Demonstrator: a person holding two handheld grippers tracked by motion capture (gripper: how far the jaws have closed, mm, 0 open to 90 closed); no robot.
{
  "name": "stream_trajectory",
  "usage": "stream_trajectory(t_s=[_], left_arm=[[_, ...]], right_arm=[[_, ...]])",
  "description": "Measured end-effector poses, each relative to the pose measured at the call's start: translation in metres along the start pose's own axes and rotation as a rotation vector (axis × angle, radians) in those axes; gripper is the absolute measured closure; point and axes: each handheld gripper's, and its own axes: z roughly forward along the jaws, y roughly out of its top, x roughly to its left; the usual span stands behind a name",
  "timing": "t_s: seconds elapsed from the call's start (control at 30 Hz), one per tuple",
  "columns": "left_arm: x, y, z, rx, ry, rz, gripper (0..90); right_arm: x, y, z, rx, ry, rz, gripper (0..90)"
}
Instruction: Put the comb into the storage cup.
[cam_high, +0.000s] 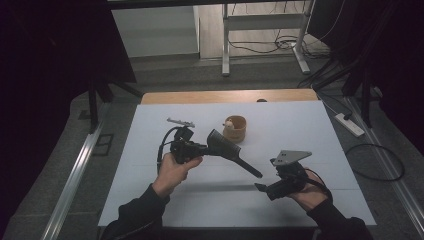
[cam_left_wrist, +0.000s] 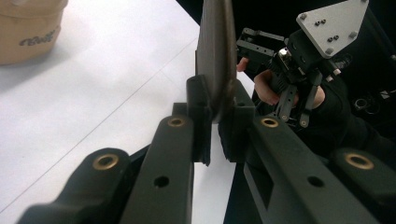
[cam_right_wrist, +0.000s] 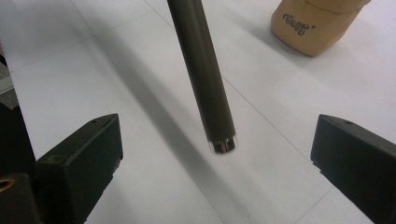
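My left gripper (cam_high: 206, 148) is shut on the flat head of a dark, long-handled spatula (cam_high: 223, 144), held above the white table (cam_high: 300, 130). In the left gripper view the jaws (cam_left_wrist: 217, 135) clamp the head edge-on (cam_left_wrist: 215, 51). The handle slants down to the right toward my right gripper (cam_high: 261, 188). In the right gripper view the handle's shiny tip (cam_right_wrist: 222, 144) hangs between the wide-open jaws (cam_right_wrist: 217, 140), touching neither pad. A tan cup (cam_high: 235, 128) with something pale inside stands just behind the spatula, also seen as the cup (cam_left_wrist: 28, 28) and the cup (cam_right_wrist: 313, 25).
The white table has a wooden strip (cam_high: 230, 96) along its far edge. A power strip (cam_high: 350, 125) and cables lie on the floor to the right. A desk frame (cam_high: 262, 35) stands farther back. My right hand and its grey plate (cam_left_wrist: 334, 21) face the left gripper.
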Motion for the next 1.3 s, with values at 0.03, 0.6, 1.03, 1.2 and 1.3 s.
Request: stream_trajectory(t_s=[0.03, 0.6, 1.03, 1.2, 1.3], left_arm=[[0.0, 0.0, -0.001, 0.0, 0.003, 0.001, 82.8], [0.004, 0.001, -0.017, -0.027, 0.042, 0.009, 82.7], [0.005, 0.002, -0.026, -0.038, 0.068, 0.016, 82.7], [0.006, 0.003, -0.032, -0.047, 0.08, 0.019, 82.7], [0.006, 0.004, -0.034, -0.051, 0.084, 0.02, 82.7]], right_arm=[[0.0, -0.001, 0.0, 0.001, 0.001, 0.001, 2.2], [-0.006, -0.013, -0.006, 0.033, -0.005, 0.036, 0.0], [-0.007, -0.022, -0.015, 0.042, 0.002, 0.062, 0.0], [-0.008, -0.025, -0.019, 0.057, -0.005, 0.07, 0.0], [-0.009, -0.026, -0.021, 0.06, -0.011, 0.073, 0.0]])
